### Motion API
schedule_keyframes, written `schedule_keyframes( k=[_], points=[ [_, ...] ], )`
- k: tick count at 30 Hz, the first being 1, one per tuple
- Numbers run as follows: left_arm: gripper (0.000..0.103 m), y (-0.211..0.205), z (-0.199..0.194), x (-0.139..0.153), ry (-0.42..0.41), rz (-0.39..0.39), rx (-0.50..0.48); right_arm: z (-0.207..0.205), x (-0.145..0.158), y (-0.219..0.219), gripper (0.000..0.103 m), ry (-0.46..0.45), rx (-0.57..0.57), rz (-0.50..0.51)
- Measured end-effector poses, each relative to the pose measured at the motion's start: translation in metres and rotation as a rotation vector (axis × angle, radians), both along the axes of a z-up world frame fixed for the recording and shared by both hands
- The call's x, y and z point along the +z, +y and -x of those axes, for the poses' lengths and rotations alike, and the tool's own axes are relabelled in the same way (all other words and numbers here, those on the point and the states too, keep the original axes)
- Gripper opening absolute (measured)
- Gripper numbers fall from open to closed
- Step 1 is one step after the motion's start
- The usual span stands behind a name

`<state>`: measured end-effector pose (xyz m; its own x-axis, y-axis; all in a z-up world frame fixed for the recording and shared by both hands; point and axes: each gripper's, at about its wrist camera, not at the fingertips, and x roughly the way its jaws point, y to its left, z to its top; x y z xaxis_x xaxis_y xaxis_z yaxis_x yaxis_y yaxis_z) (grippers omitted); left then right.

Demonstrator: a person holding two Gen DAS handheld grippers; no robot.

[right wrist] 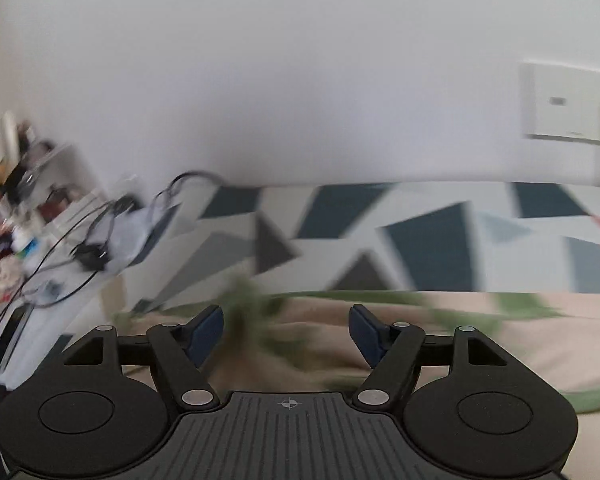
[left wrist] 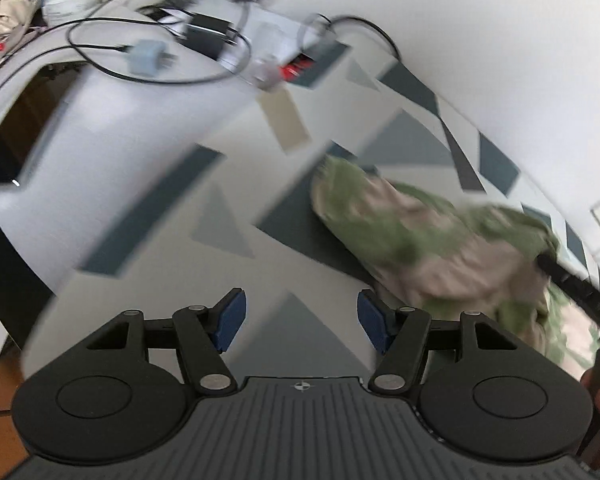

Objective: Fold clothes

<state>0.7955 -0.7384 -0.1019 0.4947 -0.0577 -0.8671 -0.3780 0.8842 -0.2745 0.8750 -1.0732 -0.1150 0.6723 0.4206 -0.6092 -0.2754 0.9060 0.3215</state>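
Both views are bright with soft, even daylight; its source does not show, and shadows are faint. Motion blur smears nearly everything beyond the tongs: the garment (left wrist: 428, 240) reads as green and beige streaks, and the cables (left wrist: 152, 52) near the worktop's (left wrist: 112, 120) far edge are soft. The tongs' own bodies stay sharp. Fisheye bending curves the wall (right wrist: 300, 80), with dark vignetting at the corners.

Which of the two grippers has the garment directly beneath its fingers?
The right gripper: green-and-beige garment lies under it. The left gripper hovers over bare patterned sheet.
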Motion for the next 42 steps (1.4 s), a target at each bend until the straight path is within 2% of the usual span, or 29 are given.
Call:
schedule_keyframes(
  k=[1, 2, 3, 4, 7, 9, 13, 16, 18, 20, 21, 22, 23, 24, 26, 28, 32, 33, 35, 36, 37, 38, 41, 42],
  points=[
    [0.065, 0.009, -0.002, 0.001, -0.004, 0.014, 0.000, -0.003, 0.000, 0.013, 0.048, 0.006, 0.024, 0.000],
    [0.066, 0.019, -0.004, 0.002, -0.008, 0.028, 0.000, -0.005, -0.002, 0.017, 0.022, 0.026, 0.031, -0.002],
    [0.066, 0.029, -0.008, 0.002, -0.010, 0.048, -0.006, -0.008, -0.005, 0.018, 0.010, 0.050, 0.033, -0.015],
    [0.066, 0.034, -0.013, 0.001, -0.010, 0.065, -0.014, -0.008, -0.006, 0.018, 0.005, 0.070, 0.033, -0.037],
    [0.066, 0.043, -0.033, -0.008, -0.014, 0.115, -0.051, 0.010, -0.005, 0.006, 0.002, 0.088, 0.043, -0.102],
    [0.066, 0.040, -0.050, -0.016, -0.016, 0.142, -0.082, 0.027, -0.003, -0.004, 0.002, 0.115, 0.061, -0.138],
    [0.066, 0.026, -0.082, -0.036, 0.003, 0.174, -0.124, 0.072, -0.008, -0.028, 0.002, 0.249, 0.127, -0.201],
    [0.066, 0.015, -0.106, -0.052, 0.025, 0.195, -0.144, 0.107, -0.019, -0.039, 0.002, 0.379, 0.173, -0.168],
    [0.066, 0.007, -0.117, -0.058, 0.020, 0.170, -0.149, 0.124, -0.023, -0.048, 0.003, 0.430, 0.159, -0.118],
    [0.065, 0.000, -0.125, -0.057, -0.006, 0.135, -0.162, 0.136, -0.022, -0.057, 0.013, 0.455, 0.114, -0.065],
    [0.048, -0.003, -0.129, -0.057, -0.013, 0.121, -0.173, 0.138, -0.018, -0.066, 0.018, 0.450, 0.070, -0.065],
    [0.018, -0.006, -0.134, -0.057, -0.018, 0.107, -0.184, 0.139, -0.012, -0.074, 0.028, 0.437, 0.033, -0.069],
    [0.010, -0.007, -0.137, -0.059, -0.006, 0.095, -0.187, 0.138, -0.004, -0.081, 0.037, 0.409, 0.009, -0.081],
    [0.009, -0.007, -0.140, -0.060, -0.003, 0.092, -0.179, 0.137, 0.005, -0.089, 0.040, 0.381, -0.015, -0.094],
    [0.007, -0.009, -0.142, -0.057, -0.023, 0.072, -0.182, 0.131, 0.022, -0.102, 0.054, 0.308, -0.048, -0.115],
    [0.007, -0.012, -0.148, -0.048, -0.063, 0.008, -0.195, 0.119, 0.034, -0.112, 0.054, 0.244, -0.079, -0.127],
    [0.007, -0.006, -0.178, -0.016, -0.247, -0.122, -0.219, 0.083, 0.035, -0.121, 0.054, 0.177, -0.166, -0.096],
    [0.010, -0.009, -0.190, -0.012, -0.257, -0.157, -0.237, 0.073, 0.033, -0.119, 0.054, 0.152, -0.186, -0.077],
    [0.031, -0.015, -0.213, -0.006, -0.271, -0.227, -0.272, 0.054, 0.026, -0.110, 0.054, 0.125, -0.210, -0.043],
    [0.058, -0.021, -0.226, -0.008, -0.204, -0.268, -0.269, 0.046, 0.021, -0.105, 0.054, 0.125, -0.208, -0.039],
    [0.064, -0.019, -0.227, -0.008, -0.193, -0.268, -0.258, 0.038, 0.016, -0.099, 0.053, 0.126, -0.205, -0.035],
    [0.065, -0.017, -0.228, -0.008, -0.183, -0.266, -0.248, 0.031, 0.012, -0.094, 0.053, 0.128, -0.198, -0.030],
    [0.065, -0.002, -0.214, -0.011, -0.175, -0.176, -0.236, 0.018, 0.000, -0.080, 0.052, 0.152, -0.161, 0.000],
    [0.063, 0.002, -0.209, -0.013, -0.147, -0.135, -0.224, 0.015, -0.005, -0.077, 0.052, 0.160, -0.153, 0.015]
  ],
)
